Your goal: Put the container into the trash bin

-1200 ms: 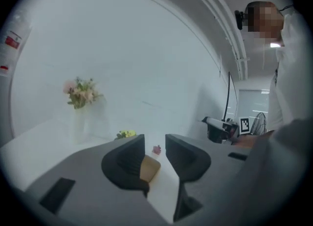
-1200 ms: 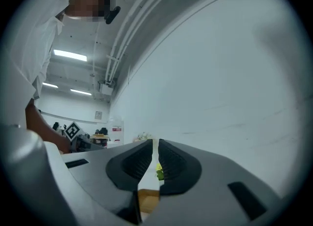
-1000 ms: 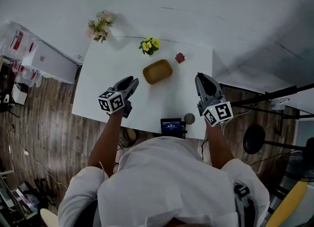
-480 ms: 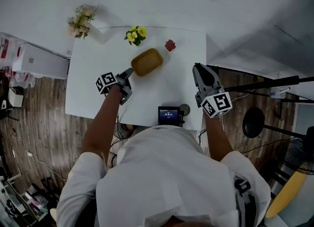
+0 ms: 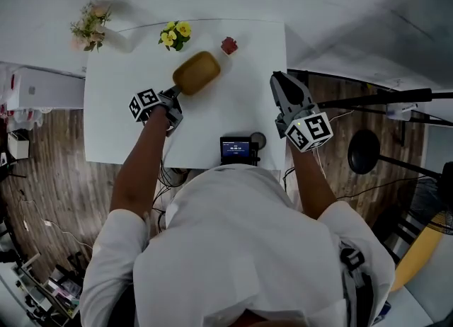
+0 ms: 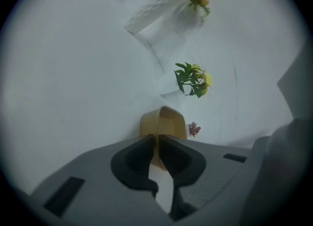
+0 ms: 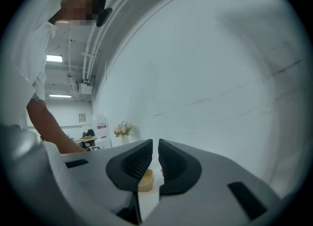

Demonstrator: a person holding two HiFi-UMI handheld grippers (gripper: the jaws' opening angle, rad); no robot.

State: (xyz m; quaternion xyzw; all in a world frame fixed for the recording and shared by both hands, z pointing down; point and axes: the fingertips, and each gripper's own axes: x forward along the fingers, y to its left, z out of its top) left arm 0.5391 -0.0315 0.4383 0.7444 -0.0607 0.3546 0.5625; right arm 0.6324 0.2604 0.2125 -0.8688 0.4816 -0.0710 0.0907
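Hovering at the right edge of the white table (image 5: pixel 233 120), the right gripper (image 5: pixel 281 81) is pinched together, empty. Beyond, the left gripper (image 5: pixel 172 94), short of it a second ago, is closing on the near rim of the tan oval container (image 5: pixel 196 73) mid-table. A lift looks next, though no bin shows.

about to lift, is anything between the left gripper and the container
Nothing visible. The left gripper has its fingers closing with the container wall between them. The yellow flowers and the red thing stand beyond the container, clear of the grip.
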